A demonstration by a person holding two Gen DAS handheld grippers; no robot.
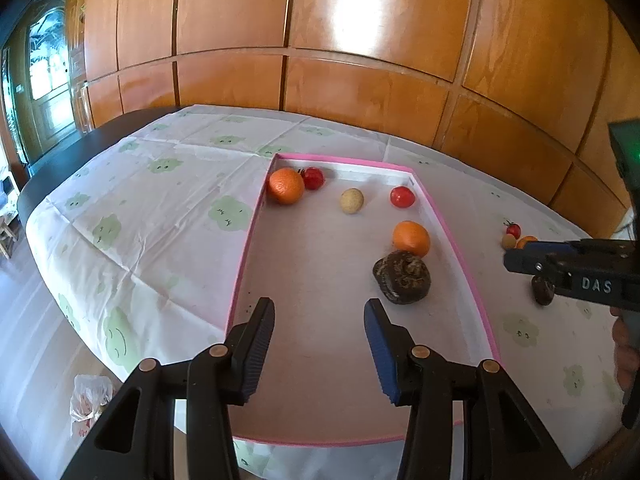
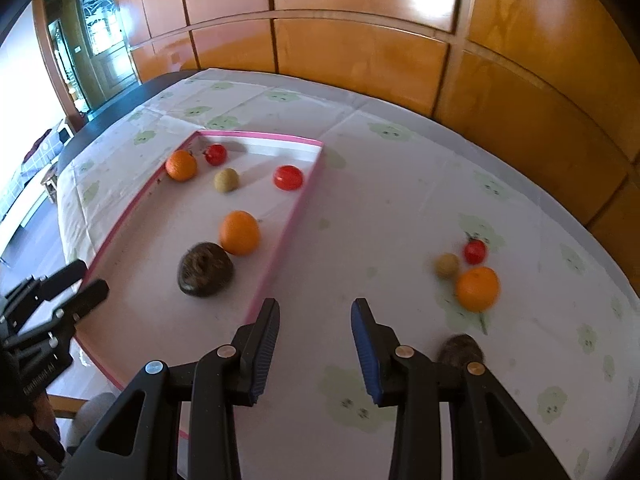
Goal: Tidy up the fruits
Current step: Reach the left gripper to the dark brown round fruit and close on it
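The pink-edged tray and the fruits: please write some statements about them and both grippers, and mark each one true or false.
1. Six fruits lie inside the pink-edged tray. True.
2. The left gripper holds an orange. False: its jaws stand apart with nothing between them.
3. The dark brown fruit in the tray lies next to an orange. True.
4. All the fruits are already in the tray. False: an orange on the cloth, a small red fruit, a small tan fruit and a dark fruit lie on the tablecloth outside it.
5. The right gripper is shut on a fruit. False: it is open and empty, over the tablecloth.
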